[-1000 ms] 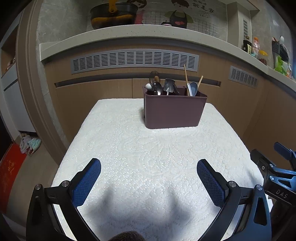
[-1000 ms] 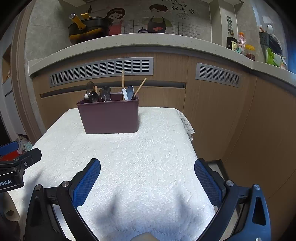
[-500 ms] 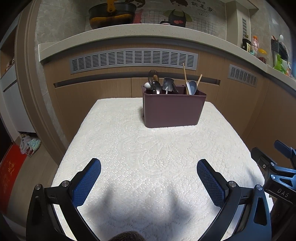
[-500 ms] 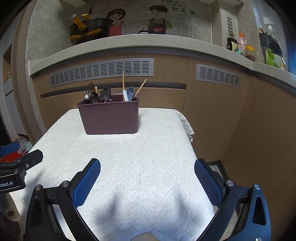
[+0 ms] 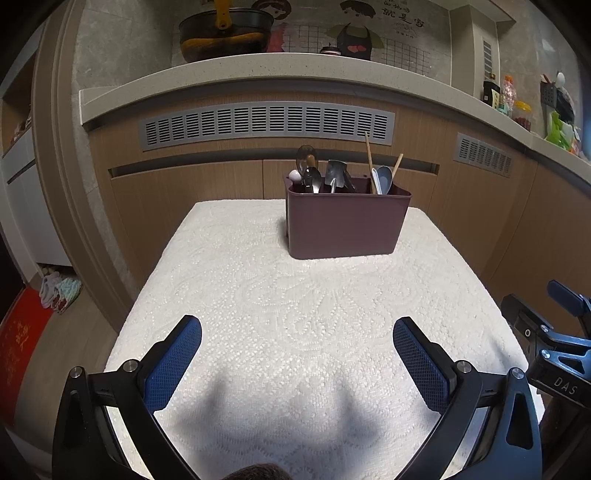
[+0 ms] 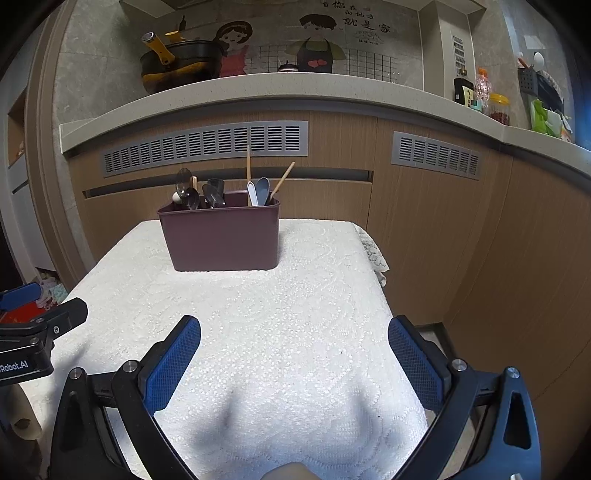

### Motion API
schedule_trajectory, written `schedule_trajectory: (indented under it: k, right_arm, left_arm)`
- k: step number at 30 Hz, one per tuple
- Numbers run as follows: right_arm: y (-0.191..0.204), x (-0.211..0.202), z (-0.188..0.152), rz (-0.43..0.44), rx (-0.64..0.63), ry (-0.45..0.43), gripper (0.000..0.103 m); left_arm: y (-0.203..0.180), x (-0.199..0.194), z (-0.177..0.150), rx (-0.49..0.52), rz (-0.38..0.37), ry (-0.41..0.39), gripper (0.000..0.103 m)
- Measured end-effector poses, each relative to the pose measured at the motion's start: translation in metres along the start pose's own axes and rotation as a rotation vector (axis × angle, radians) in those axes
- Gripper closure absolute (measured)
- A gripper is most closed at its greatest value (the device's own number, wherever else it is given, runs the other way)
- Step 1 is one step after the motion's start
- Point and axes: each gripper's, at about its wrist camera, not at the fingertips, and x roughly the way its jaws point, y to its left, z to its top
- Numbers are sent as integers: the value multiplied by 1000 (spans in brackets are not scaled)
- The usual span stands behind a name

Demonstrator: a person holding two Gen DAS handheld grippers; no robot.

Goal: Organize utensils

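A dark maroon utensil holder (image 5: pixel 345 223) stands at the far side of the table, also in the right wrist view (image 6: pixel 221 238). Metal spoons and spatulas (image 5: pixel 319 175) stand in its left part, a blue spoon, a white spoon and wooden chopsticks (image 5: pixel 380 177) in its right part; the same utensils show in the right wrist view (image 6: pixel 258 190). My left gripper (image 5: pixel 297 356) is open and empty over the near table. My right gripper (image 6: pixel 293 354) is open and empty beside it; its body shows at the left view's right edge (image 5: pixel 554 347).
The table wears a white lace cloth (image 5: pixel 295 295). Behind it runs a wooden cabinet front with grey vents (image 5: pixel 266 122) under a stone counter holding a black pan (image 5: pixel 225 33). Bottles and jars (image 6: pixel 480 92) stand on the counter at right. The table's right edge drops to floor (image 6: pixel 436 328).
Both views have shifted slightly; the holder sits a little higher and farther in the frames. Both grippers stay open and empty.
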Motion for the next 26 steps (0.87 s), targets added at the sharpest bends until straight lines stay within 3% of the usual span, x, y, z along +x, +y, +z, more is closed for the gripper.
schedule_trajectory:
  k: [26]
  right_arm:
    - [-5,-4,4,10,6,-17,1]
  left_arm:
    - [3,-7,-1,5,31,-31,0]
